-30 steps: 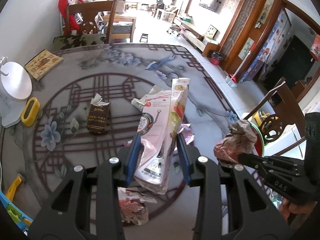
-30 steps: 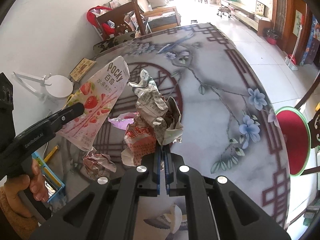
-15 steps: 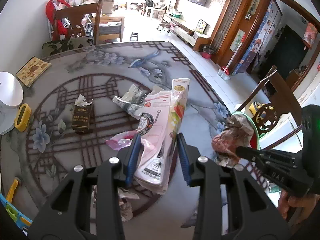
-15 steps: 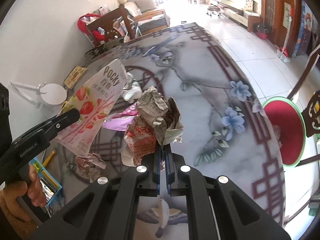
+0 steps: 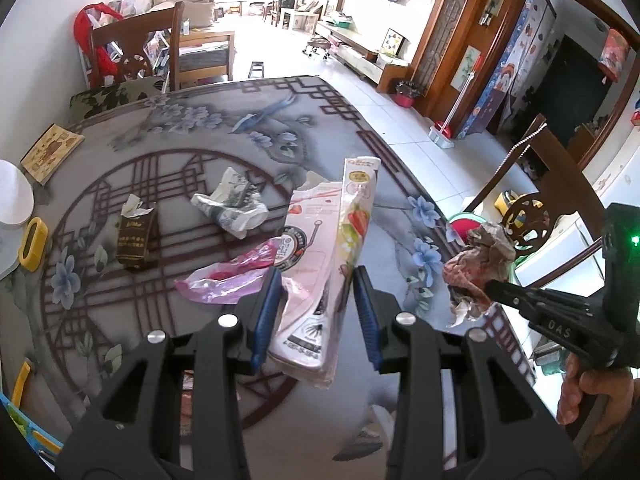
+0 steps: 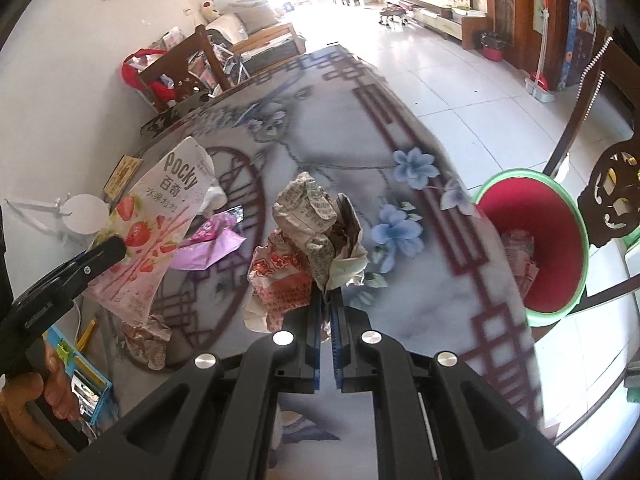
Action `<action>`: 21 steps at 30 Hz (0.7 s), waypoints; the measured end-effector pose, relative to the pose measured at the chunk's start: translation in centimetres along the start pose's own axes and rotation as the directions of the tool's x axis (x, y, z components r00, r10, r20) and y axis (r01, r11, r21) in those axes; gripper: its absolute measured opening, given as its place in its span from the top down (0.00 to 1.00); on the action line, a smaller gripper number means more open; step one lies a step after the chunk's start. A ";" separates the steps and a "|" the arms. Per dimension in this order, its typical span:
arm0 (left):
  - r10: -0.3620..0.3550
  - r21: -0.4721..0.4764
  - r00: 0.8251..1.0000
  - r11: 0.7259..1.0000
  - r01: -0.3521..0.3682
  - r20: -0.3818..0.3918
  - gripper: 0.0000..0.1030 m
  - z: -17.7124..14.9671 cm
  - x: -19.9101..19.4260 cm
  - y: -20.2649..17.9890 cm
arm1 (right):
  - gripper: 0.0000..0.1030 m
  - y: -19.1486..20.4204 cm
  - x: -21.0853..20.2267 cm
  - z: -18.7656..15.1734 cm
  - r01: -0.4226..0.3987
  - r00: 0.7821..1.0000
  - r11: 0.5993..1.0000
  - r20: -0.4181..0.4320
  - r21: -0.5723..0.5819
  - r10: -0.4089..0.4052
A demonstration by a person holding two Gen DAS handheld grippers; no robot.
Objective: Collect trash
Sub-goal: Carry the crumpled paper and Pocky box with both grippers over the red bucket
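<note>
My left gripper (image 5: pixel 317 307) is shut on a pink Pocky box (image 5: pixel 324 264) and holds it above the table; the box also shows in the right wrist view (image 6: pixel 156 232). My right gripper (image 6: pixel 327 320) is shut on a wad of crumpled paper wrappers (image 6: pixel 312 240), held over the table's right side; the wad also shows in the left wrist view (image 5: pixel 478 268). A red bin with a green rim (image 6: pixel 532 252) stands beside the table's right edge, with some trash inside.
On the patterned table (image 5: pixel 192 128) lie a brown packet (image 5: pixel 134 236), a crumpled white wrapper (image 5: pixel 232 204), a pink plastic bag (image 5: pixel 236 276) and a crumpled wrapper (image 6: pixel 146 340). A yellow object (image 5: pixel 32 238) and white stand (image 5: pixel 12 196) sit left. Wooden chairs (image 5: pixel 532 200) stand around.
Both grippers have moved to the right along the table with their loads. The red bin has come closer in the right wrist view.
</note>
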State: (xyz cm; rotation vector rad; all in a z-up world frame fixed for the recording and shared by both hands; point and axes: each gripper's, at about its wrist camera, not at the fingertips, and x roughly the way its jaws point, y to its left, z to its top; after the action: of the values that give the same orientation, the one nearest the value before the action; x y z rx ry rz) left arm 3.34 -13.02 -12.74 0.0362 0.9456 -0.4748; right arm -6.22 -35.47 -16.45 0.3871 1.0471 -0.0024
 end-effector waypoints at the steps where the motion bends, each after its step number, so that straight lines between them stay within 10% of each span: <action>1: -0.003 0.003 1.000 1.000 0.003 0.001 0.65 0.1 0.1 -0.5 | 0.94 -0.5 -0.2 0.2 0.004 1.000 1.000 0.005 0.003 -0.004; 21: -0.107 0.122 0.990 0.985 0.118 -0.094 0.65 2.2 7.7 -14.7 | 0.94 -15.9 -3.8 1.9 0.097 0.995 0.985 0.022 0.141 -0.101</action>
State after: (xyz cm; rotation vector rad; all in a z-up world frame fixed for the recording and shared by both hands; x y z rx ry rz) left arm 2.81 -29.59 -14.96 0.1207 1.0051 -0.6424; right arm -9.46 -51.62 -17.37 0.4608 1.0397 -0.1707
